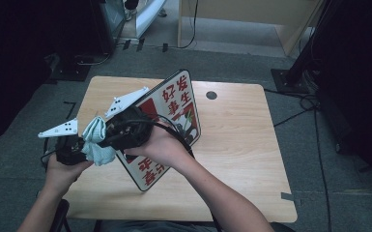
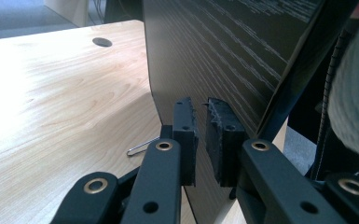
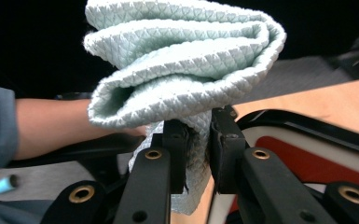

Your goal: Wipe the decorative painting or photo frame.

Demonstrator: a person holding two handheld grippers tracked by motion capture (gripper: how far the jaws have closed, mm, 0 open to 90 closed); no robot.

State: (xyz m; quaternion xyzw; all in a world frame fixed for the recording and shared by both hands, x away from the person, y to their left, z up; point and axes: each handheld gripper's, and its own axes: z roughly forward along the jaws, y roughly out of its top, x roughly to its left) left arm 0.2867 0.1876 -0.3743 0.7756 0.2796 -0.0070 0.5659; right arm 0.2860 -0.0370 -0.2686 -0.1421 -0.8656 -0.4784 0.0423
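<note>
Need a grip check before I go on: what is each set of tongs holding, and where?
Right tongs pinch the pale green cloth at its lower folds. Left tongs clamp the sign board by its lower edge.

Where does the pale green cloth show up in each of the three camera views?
High view: the cloth sits left of centre, beside the red-and-white sign board.
Left gripper view: a blurred part at the right edge.
Right gripper view: top centre, pinched in the jaws.
Shared landmark: the wooden table.

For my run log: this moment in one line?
left tool: shut on sign board edge, tilted upright | right tool: shut on cloth | table: wooden
</note>
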